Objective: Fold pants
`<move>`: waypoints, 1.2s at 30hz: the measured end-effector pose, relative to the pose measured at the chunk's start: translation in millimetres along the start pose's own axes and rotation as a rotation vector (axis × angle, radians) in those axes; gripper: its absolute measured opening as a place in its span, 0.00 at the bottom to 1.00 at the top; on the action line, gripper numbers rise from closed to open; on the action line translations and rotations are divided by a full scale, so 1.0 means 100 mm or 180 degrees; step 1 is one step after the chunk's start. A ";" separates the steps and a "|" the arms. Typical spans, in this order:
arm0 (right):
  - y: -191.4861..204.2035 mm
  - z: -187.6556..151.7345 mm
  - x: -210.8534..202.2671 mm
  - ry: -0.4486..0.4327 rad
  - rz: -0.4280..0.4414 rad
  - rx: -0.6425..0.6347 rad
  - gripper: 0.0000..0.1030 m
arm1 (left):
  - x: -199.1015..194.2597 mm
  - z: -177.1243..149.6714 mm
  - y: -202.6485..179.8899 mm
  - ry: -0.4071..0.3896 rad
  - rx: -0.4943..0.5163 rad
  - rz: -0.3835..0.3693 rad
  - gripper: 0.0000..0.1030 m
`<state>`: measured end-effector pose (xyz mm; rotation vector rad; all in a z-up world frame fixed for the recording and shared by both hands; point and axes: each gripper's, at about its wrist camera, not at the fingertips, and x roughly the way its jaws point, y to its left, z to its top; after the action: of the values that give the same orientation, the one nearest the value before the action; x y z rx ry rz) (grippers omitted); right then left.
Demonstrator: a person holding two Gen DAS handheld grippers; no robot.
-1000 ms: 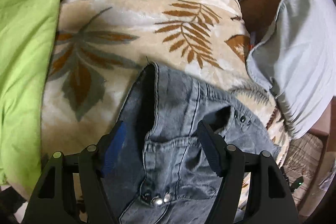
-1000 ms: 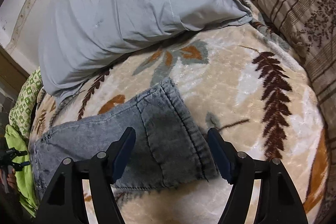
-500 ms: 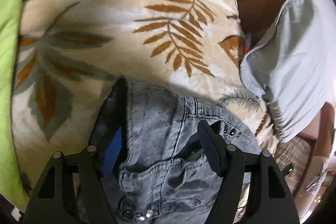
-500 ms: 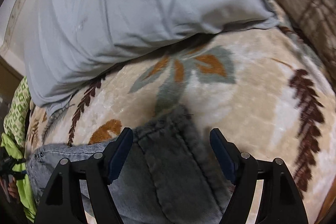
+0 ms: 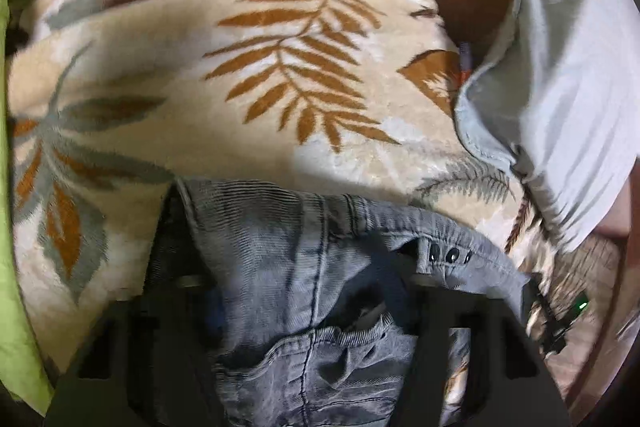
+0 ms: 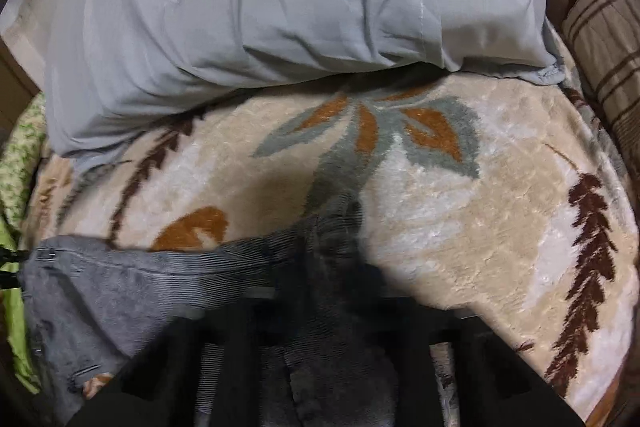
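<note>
Grey-blue denim pants [image 5: 276, 239] lie on a cream blanket with a leaf print [image 5: 224, 39]. In the left wrist view the waistband, with its dark snaps and pocket, is bunched between the fingers of my left gripper [image 5: 308, 291]. Its jaws are closing, and they still stand wide around the cloth. In the right wrist view the pants [image 6: 132, 283] stretch to the left. The dark hem end is pinched in my right gripper [image 6: 332, 267], whose jaws have closed in on it. Both fingertips are partly buried in denim and blurred.
A large pale grey pillow [image 6: 280, 7] lies just beyond the pants, and the left wrist view has the pillow [image 5: 560, 87] at the right. A lime green cloth [image 5: 10, 287] borders the blanket on the left. A striped brown cushion [image 6: 604, 39] sits at the right.
Both grippers have come down and forward over the pants, so the denim now fills the space between the fingers. The right jaws have drawn together on the hem.
</note>
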<state>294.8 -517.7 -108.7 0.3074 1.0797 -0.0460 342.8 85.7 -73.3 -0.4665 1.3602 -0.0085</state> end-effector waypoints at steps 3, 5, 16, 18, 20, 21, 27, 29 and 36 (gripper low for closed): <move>0.03 -0.04 -0.16 -0.0152 -0.0062 -0.0077 0.13 | -0.11 -0.06 -0.11 -0.0162 0.0217 0.0274 0.12; 0.02 -0.07 -0.32 -0.0304 -0.0034 -0.0009 0.13 | -0.21 -0.11 -0.15 -0.0302 0.0293 0.0400 0.03; 0.07 -0.17 -1.19 -0.0804 -0.0069 0.0000 0.13 | -1.01 -0.54 -0.36 -0.1126 0.0575 0.0598 0.02; 0.07 -0.28 -1.38 -0.0876 -0.0071 -0.0006 0.13 | -1.13 -0.68 -0.36 -0.1220 0.0613 0.0594 0.02; 0.06 -0.39 -1.49 -0.0924 -0.0059 0.0014 0.13 | -1.24 -0.81 -0.34 -0.1317 0.0634 0.0596 0.02; 0.05 -0.46 -1.56 -0.0952 -0.0056 0.0029 0.13 | -1.30 -0.91 -0.33 -0.1381 0.0637 0.0603 0.02; -0.04 -0.99 -1.94 -0.1041 -0.0010 0.0085 0.13 | -1.58 -1.42 -0.29 -0.1661 0.0632 0.0565 0.02; -0.07 -1.24 -2.09 -0.1060 -0.0005 0.0081 0.13 | -1.65 -1.62 -0.25 -0.1725 0.0616 0.0516 0.02; -0.15 -2.00 -2.38 -0.1004 0.0001 0.0060 0.13 | -1.73 -2.16 -0.05 -0.1756 0.0612 0.0415 0.02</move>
<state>6.8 -504.8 8.5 0.3059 0.7667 -0.1012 102.6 59.8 61.7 -0.1937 0.8339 0.0901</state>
